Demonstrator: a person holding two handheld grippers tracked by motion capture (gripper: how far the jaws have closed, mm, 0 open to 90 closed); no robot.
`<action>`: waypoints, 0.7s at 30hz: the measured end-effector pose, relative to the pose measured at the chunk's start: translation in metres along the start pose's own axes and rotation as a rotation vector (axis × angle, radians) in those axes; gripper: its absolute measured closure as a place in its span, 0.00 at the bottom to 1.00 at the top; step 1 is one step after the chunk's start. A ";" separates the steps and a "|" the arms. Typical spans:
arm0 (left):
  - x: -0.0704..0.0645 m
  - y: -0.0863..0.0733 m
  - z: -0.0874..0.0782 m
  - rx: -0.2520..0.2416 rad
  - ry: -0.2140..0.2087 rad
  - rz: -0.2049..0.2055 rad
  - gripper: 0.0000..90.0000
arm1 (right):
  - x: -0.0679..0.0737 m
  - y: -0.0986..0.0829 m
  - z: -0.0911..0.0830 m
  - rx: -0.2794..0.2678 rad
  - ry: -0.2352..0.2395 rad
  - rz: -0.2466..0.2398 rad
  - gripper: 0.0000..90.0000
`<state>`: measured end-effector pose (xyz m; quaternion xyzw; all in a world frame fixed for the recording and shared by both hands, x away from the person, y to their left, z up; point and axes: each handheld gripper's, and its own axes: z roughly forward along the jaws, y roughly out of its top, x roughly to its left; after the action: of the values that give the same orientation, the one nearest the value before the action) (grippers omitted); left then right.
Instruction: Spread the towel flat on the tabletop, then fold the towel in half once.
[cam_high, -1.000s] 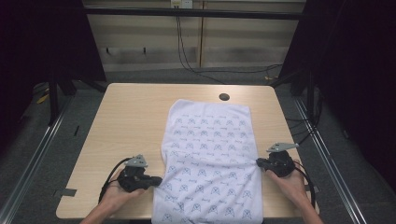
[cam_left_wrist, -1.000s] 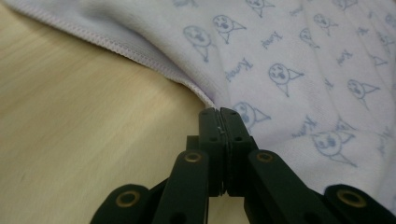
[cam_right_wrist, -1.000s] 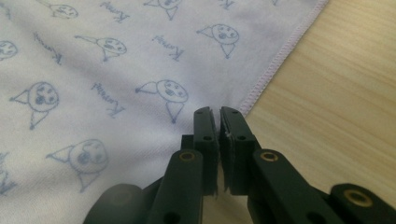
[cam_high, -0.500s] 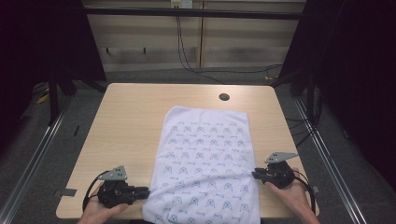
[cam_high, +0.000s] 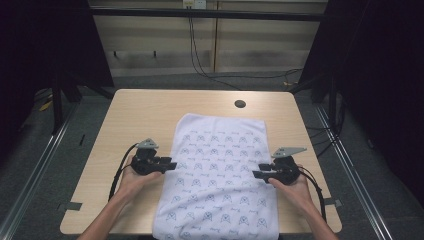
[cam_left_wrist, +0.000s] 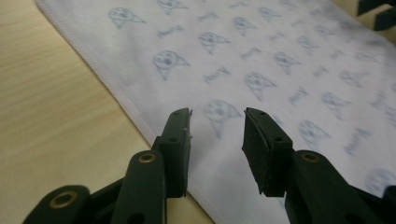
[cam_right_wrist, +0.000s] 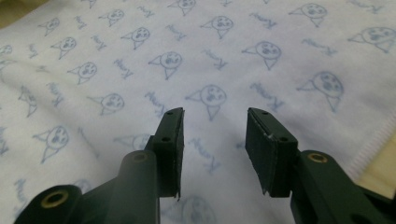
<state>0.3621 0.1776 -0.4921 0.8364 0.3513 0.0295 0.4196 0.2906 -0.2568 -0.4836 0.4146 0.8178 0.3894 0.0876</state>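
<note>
You have one cloth (cam_high: 220, 175) in front of you — a white, soft-looking rectangle printed all over with small blue animal faces and short blue words, hemmed with a stitched white border; it lies flat on the table (cam_high: 145, 115), its far edge short of the middle of the top and its near end running over the table's near edge; nothing lies on it but the tips of your two tools.

Your left gripper (cam_high: 167, 164) sits at the cloth's left edge, about halfway along its length; in the left gripper view its black, block-shaped jaws stand apart with a clear gap between them, gripping nothing, with the stitched hem (cam_left_wrist: 126, 100) passing just under the left one and bare wood beyond it.

Your right gripper (cam_high: 257, 174) sits at the cloth's right edge, roughly level with the other; in the right gripper view its jaws also stand apart and hold nothing, hovering over printed fabric with the hem at the lower right.

The table is pale wood-grain laminate with rounded corners; one dark round hole (cam_high: 240, 104) sits near its far edge, well apart from the cloth. You hold two grippers, one in each hand, each trailing a black cable.
</note>
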 end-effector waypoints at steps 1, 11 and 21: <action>0.002 0.003 0.005 0.008 0.021 -0.001 0.68 | 0.000 0.003 0.004 0.006 0.005 -0.009 0.64; 0.000 0.006 0.024 0.029 0.099 0.086 0.73 | -0.011 0.016 0.031 0.032 -0.045 -0.008 0.62; 0.002 -0.002 0.016 0.026 0.098 0.093 0.98 | -0.005 0.013 0.037 0.044 -0.117 -0.068 0.66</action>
<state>0.3681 0.1690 -0.5039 0.8548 0.3326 0.0852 0.3891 0.3195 -0.2349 -0.5007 0.4104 0.8333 0.3432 0.1394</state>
